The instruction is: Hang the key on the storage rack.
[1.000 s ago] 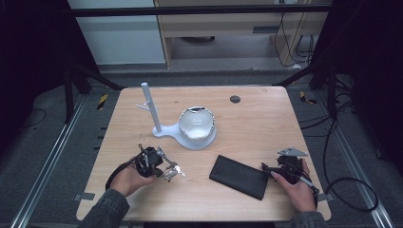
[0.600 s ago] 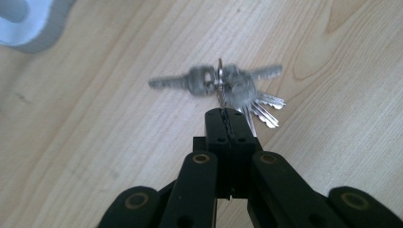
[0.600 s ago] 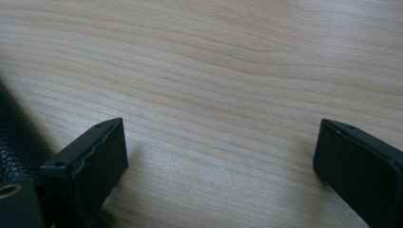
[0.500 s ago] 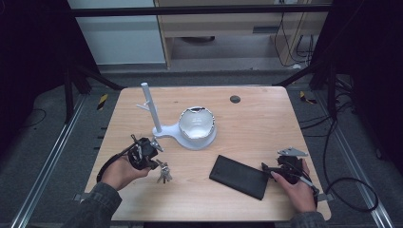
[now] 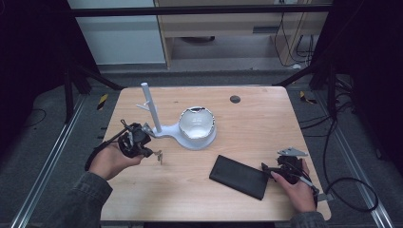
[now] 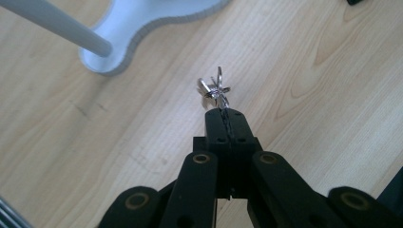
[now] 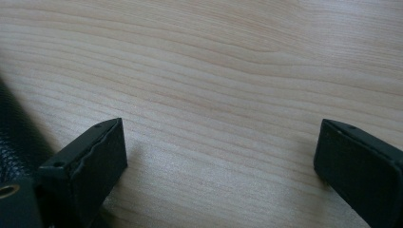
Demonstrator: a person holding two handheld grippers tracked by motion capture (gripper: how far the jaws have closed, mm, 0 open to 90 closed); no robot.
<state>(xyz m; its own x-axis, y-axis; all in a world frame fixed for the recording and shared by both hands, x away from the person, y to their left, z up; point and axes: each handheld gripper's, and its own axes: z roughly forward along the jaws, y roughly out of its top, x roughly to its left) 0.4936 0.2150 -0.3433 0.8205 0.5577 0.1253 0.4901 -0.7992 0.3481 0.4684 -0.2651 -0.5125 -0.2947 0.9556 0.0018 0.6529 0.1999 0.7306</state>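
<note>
My left gripper (image 5: pixel 153 152) is shut on a small bunch of metal keys (image 5: pixel 159 156), which hangs off its tips above the table, just left of the white stand's base. In the left gripper view the jaws are pressed together on the key ring (image 6: pixel 217 90) and the tips (image 6: pixel 227 115) point down at the wood. The white stand has a thin upright post (image 5: pixel 151 102) with a side peg and a bowl-shaped dish (image 5: pixel 197 123). My right gripper (image 5: pixel 270 171) rests on the table at the right end of a black wallet (image 5: pixel 240 176), jaws open (image 7: pixel 218 156) with bare wood between them.
The stand's post (image 6: pixel 62 28) and base (image 6: pixel 142 19) lie just beyond the keys. The wallet's edge (image 7: pixel 14 137) sits beside the right gripper's left jaw. A small dark disc (image 5: pixel 235 99) lies at the table's far side. The table's front edge is near both hands.
The left hand has lifted the keys off the table and carried them up and left, closer to the stand's post. The right hand and wallet have stayed put.
</note>
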